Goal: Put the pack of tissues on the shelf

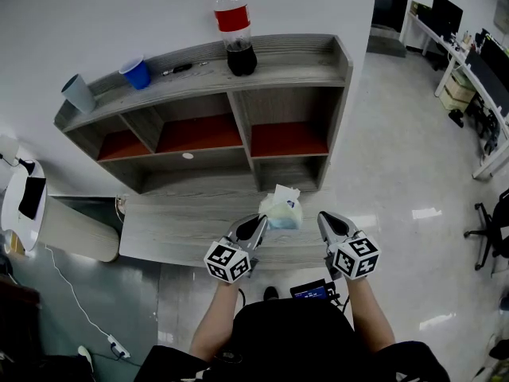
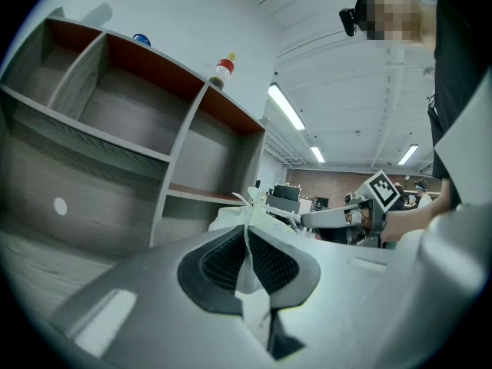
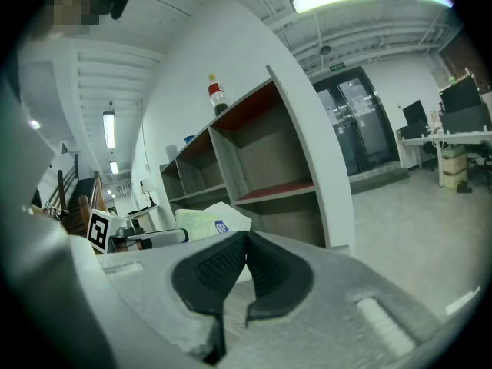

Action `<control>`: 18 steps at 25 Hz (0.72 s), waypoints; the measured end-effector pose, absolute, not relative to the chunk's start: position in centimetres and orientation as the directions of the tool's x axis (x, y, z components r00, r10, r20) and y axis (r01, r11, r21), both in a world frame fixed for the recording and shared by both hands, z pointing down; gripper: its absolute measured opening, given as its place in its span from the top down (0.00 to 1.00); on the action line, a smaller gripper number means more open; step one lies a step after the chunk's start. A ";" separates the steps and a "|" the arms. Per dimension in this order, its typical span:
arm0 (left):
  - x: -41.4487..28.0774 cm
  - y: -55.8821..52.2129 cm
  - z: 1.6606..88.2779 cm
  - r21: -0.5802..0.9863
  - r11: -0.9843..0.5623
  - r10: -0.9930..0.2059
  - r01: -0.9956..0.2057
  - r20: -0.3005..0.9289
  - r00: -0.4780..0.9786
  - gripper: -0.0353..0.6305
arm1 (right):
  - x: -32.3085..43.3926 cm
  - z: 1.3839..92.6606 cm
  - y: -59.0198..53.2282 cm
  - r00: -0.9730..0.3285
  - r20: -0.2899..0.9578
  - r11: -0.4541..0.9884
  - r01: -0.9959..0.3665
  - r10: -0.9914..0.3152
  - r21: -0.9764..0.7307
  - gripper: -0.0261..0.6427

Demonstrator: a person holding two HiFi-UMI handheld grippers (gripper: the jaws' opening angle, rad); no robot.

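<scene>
1. Left gripper (image 2: 247, 244): jaws clamped on the wrapper edge of the pack of tissues (image 1: 283, 210), over the counter (image 1: 171, 231), short of the shelf (image 1: 296, 70).
2. Right gripper (image 3: 244, 254): jaws together, empty, beside the pack.
3. Judged mid-carry. Next: advance pack into a compartment, then release.

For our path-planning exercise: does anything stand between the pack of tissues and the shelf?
Nothing visible does. The pack of tissues, pinched in the left hand-held gripper, hangs before empty compartments of the shelf; the cola bottle and blue cup stand only on its top board.
</scene>
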State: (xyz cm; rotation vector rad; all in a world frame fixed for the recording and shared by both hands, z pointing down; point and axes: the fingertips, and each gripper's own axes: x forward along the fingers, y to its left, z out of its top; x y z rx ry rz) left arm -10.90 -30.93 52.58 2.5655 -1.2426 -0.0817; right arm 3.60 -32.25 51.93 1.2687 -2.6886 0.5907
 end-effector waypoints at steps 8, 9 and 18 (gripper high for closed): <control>-10.2 -30.8 52.4 0.292 -0.578 -0.782 -0.762 0.070 0.619 0.93 | 4.1 51.9 -32.2 -0.660 0.253 0.589 -0.748 -0.707 -0.306 0.96; -10.0 -30.7 52.4 0.292 -0.577 -0.782 -0.763 0.071 0.619 0.93 | 4.2 52.0 -32.1 -0.664 0.253 0.593 -0.745 -0.703 -0.306 0.96; -8.6 -30.3 51.7 0.329 -0.554 -0.798 -0.765 0.052 0.600 0.93 | 5.5 52.5 -31.5 -0.715 0.254 0.631 -0.696 -0.651 -0.343 0.96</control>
